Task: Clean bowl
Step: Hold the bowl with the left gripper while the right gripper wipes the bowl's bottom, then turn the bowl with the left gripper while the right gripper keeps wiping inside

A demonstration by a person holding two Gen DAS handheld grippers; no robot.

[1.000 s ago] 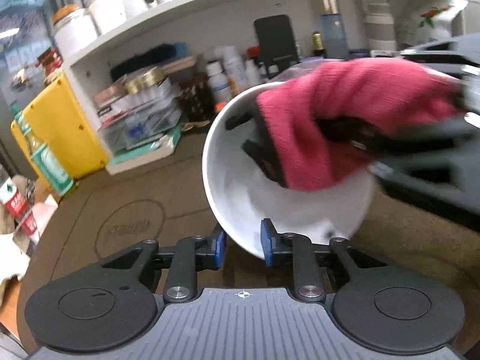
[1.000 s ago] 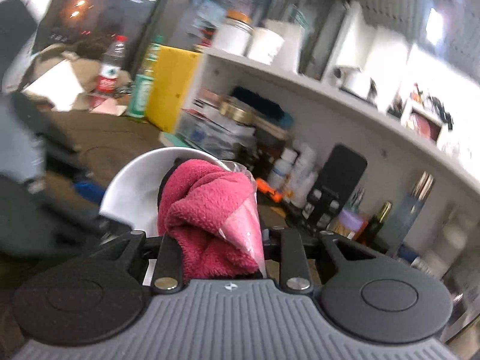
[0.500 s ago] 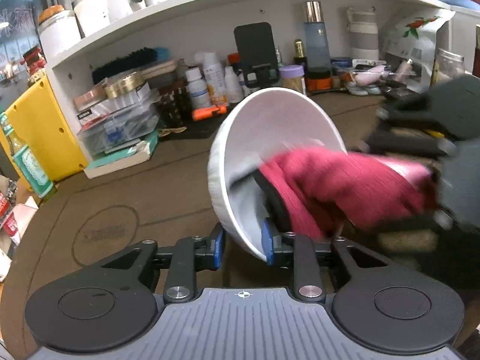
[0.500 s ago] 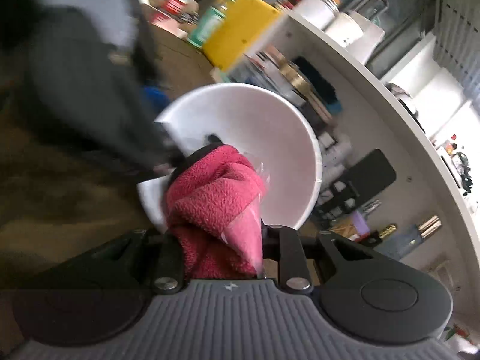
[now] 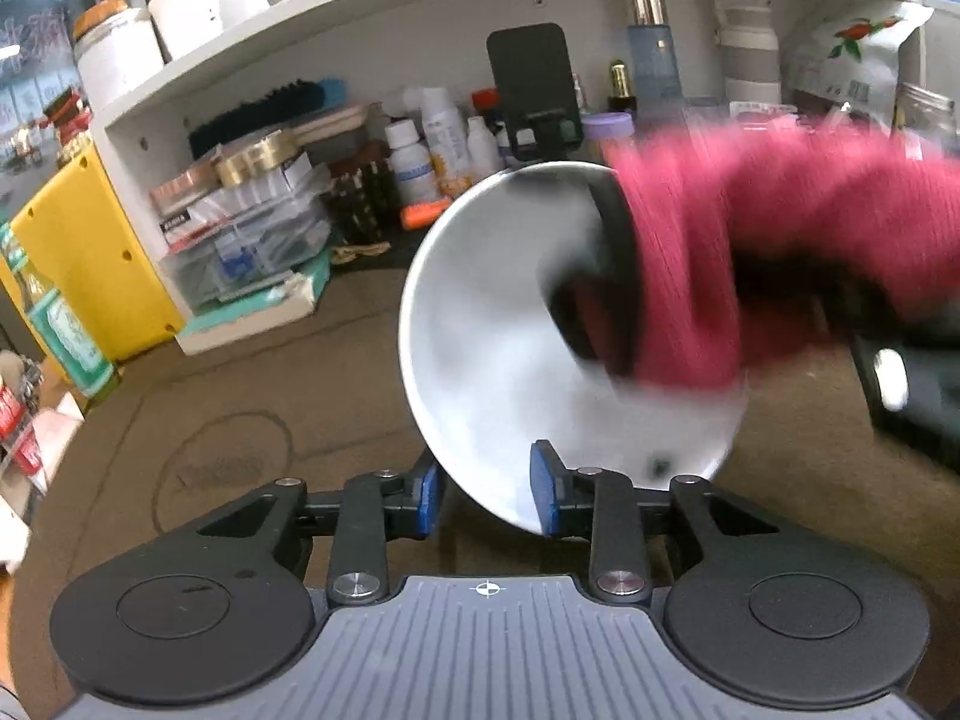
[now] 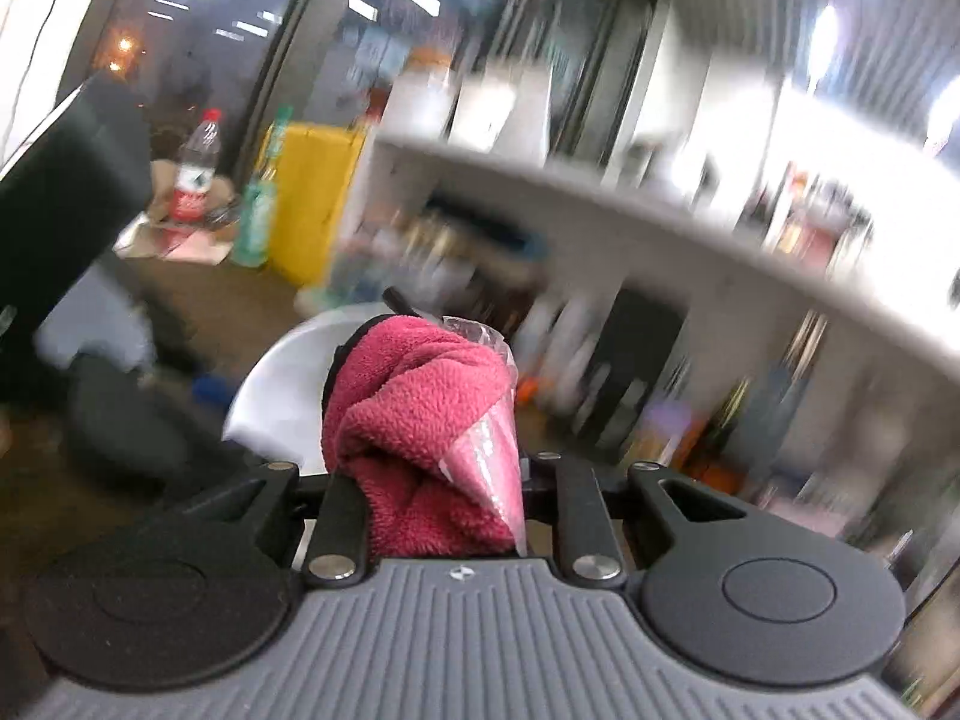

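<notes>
My left gripper [image 5: 486, 495] is shut on the lower rim of a white bowl [image 5: 498, 360], holding it tilted above the brown table with its opening facing right. A red cloth [image 5: 750, 252] wraps the tips of my right gripper [image 5: 594, 324] and presses into the upper right of the bowl's inside. In the right wrist view the red cloth [image 6: 420, 420] fills the jaws of my right gripper [image 6: 432, 456], which is shut on it, and the bowl [image 6: 282, 384] shows behind it, blurred. A small dark speck [image 5: 659, 468] sits near the bowl's lower rim.
A white shelf unit [image 5: 420, 30] with bottles, boxes and a black phone stand [image 5: 534, 90] lines the back of the brown table [image 5: 240, 396]. A yellow box [image 5: 78, 264] and a green bottle [image 5: 57, 324] stand at the left.
The right gripper with the cloth has swept up from the bowl's lower right to its upper right. The bowl has tilted back a little in the left gripper.
</notes>
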